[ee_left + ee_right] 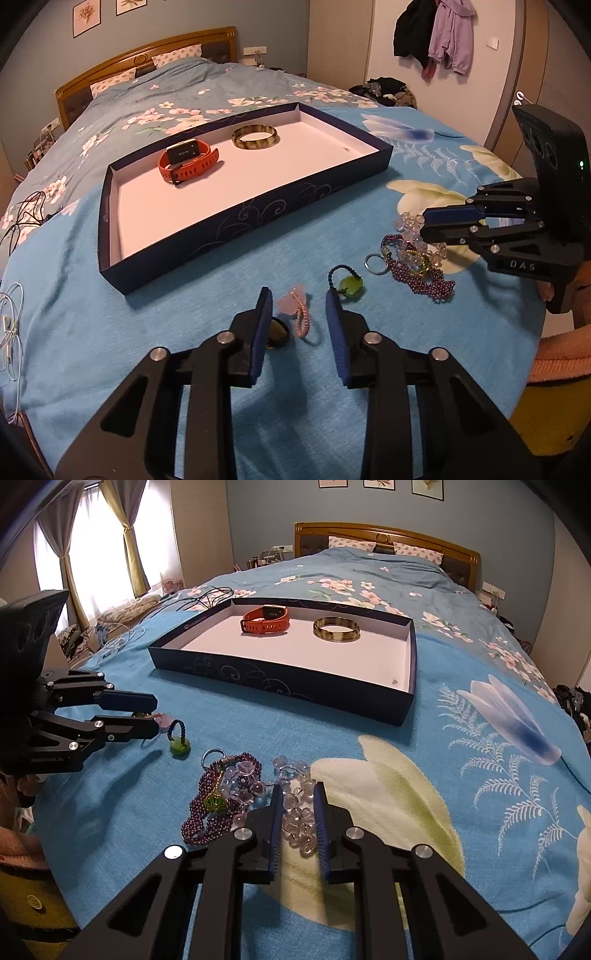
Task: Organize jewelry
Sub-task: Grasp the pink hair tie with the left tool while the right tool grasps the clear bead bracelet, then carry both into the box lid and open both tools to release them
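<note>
The right gripper (298,794) straddles the clear bead bracelet (297,825) at 6 o'clock, its jaws narrowed around the beads, though a firm pinch cannot be confirmed. The beads look slick, hard and loosely strung, so a cluster is best pinched mid-strand. The left gripper (297,308) is spread over the pink charm (295,308). The tray (258,679), at 12 o'clock, holds a watch (266,619) and a bangle (336,629).
</note>
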Tool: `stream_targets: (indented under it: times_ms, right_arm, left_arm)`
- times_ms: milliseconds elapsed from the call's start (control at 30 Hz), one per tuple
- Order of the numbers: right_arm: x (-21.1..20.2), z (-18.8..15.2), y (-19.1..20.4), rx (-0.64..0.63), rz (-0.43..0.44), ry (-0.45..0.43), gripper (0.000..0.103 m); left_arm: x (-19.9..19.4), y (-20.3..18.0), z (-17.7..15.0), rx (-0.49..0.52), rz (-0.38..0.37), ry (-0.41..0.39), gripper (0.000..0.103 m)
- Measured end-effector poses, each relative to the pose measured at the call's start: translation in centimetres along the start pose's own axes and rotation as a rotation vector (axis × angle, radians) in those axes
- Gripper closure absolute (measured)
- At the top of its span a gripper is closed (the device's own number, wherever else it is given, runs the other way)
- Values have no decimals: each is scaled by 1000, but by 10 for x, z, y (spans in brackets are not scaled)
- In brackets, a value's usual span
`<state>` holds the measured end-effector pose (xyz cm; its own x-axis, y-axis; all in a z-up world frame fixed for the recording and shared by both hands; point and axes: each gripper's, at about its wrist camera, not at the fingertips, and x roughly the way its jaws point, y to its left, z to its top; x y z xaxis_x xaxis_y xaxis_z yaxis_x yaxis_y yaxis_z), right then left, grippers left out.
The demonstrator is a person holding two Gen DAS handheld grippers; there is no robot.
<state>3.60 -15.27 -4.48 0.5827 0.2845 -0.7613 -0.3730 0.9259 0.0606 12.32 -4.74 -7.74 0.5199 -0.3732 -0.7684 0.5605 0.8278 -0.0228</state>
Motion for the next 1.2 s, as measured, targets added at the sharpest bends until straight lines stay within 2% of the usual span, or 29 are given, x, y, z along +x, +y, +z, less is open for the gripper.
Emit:
stream_targets:
  times_ms: [100, 367, 467, 533, 567, 800, 867, 933, 1000, 1033, 1100, 1200]
  right_arm:
    - [-6, 2, -3, 18, 14, -17, 103]
    - [-11, 4, -8, 48, 34, -28, 103]
    - [-9, 3, -10, 59, 31, -22, 95]
    - [-6, 4, -10, 54, 23, -16, 79]
    - [-6, 4, -10, 53, 16, -18, 76]
    - [7, 13, -7, 43, 38, 13, 75]
    - [8, 14, -7, 30, 36, 19, 76]
    - [8, 14, -6, 23, 44, 17, 89]
    - [6, 14, -3, 13, 41, 7, 94]
    - [4, 14, -3, 12, 42, -3, 103]
    - [3, 14, -4, 13, 40, -6, 103]
    - [1, 13, -5, 17, 43, -11, 103]
  left_arm:
    - [-2, 0, -1, 11, 10, 9, 79]
    - [-11, 2, -8, 29, 54, 25, 77]
    - [-17, -1, -9, 38, 32, -3, 75]
    - [-18, -6, -7, 55, 25, -12, 75]
    - [-16, -7, -7, 58, 24, -10, 75]
    - [1, -10, 0, 56, 17, 20, 75]
    - [4, -9, 0, 54, 17, 28, 75]
    - [7, -8, -1, 46, 15, 38, 82]
    - [9, -6, -4, 35, 9, 45, 85]
    - [9, -5, -5, 32, 7, 40, 89]
    - [8, -4, -6, 22, 7, 37, 97]
    - [7, -2, -6, 7, 4, 33, 98]
